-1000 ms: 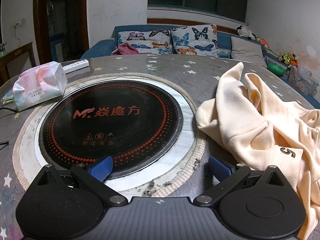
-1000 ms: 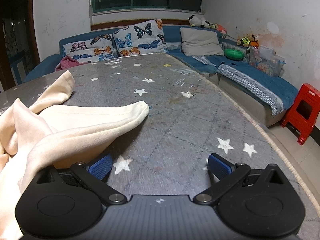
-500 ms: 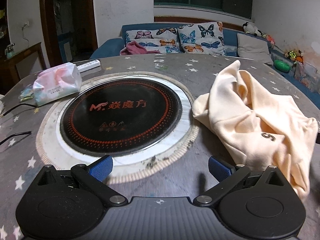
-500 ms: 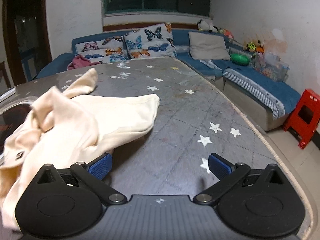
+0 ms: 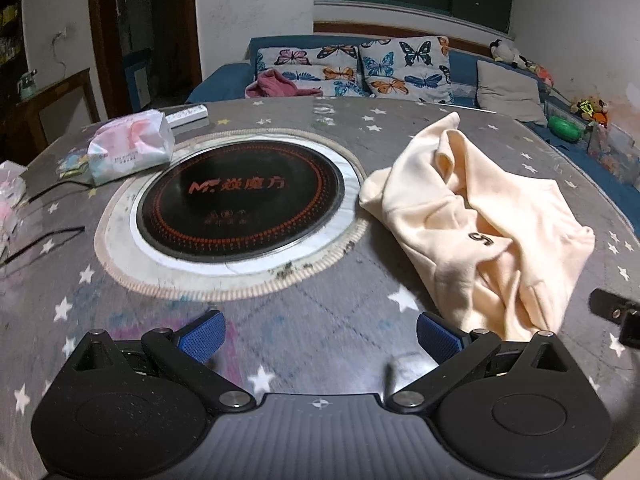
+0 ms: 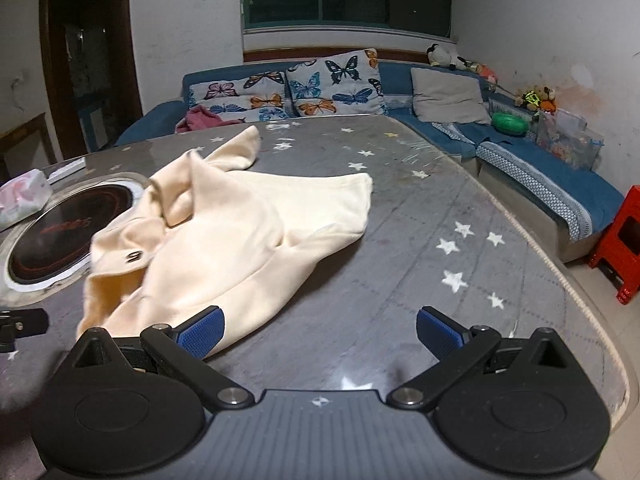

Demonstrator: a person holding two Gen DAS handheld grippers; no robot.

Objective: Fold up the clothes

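Now both tools sit farther back from the cream sweatshirt (image 5: 476,224) than they did a second ago, and more of the counter (image 5: 328,312) shows in each view. A second ago the left tool's camera was close over the round black hotplate (image 5: 240,200) with the garment filling its right edge; at present the whole crumpled heap fits in the picture, lying just to the right of the hotplate's pale rim.

The left tool (image 5: 320,334) has its blue pads wide apart with nothing between them, only starred counter below. The right tool (image 6: 320,330) is likewise spread and empty; its left pad (image 6: 202,330) sits just at the near hem of the sweatshirt (image 6: 224,236), though I cannot tell whether it touches the cloth.

The sweatshirt is bunched, with one sleeve trailing toward the far sofa (image 6: 440,92) and a small dark mark facing up near the middle. No fold looks made yet.

Pulling back seems to mean the person is taking in the whole garment before choosing grip points. The work is likely at its very start: the cloth probably needs spreading flat first, each tool taking a corner or shoulder. A pack of tissues (image 5: 130,146) lies well clear on the far left.
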